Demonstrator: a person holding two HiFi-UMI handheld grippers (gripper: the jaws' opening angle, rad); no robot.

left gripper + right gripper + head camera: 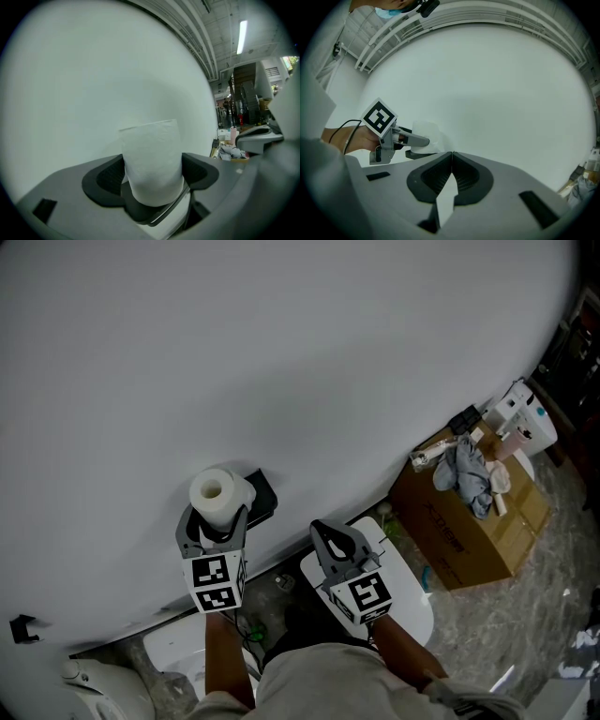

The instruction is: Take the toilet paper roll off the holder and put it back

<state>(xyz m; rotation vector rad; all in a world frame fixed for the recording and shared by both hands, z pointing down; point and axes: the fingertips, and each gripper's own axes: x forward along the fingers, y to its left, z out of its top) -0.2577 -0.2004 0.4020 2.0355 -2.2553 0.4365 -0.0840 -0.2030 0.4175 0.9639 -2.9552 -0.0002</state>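
A white toilet paper roll [220,494] stands core-up against the white wall, with my left gripper [217,521] shut on its sides. The left gripper view shows the roll [152,159] filling the gap between the dark pads of that gripper [152,176]. A black holder [262,496] is fixed to the wall just right of the roll; I cannot tell whether the roll touches it. My right gripper [339,546] hangs to the right, shut and empty, its pads meeting [451,158]. From the right gripper view the roll [430,136] shows in the left gripper [412,140].
A white toilet [405,589] is below the right gripper, and another white fixture [173,652] sits at the lower left. A cardboard box [469,531] with a cloth and bottles on top stands on the floor at the right, by a white appliance [525,416].
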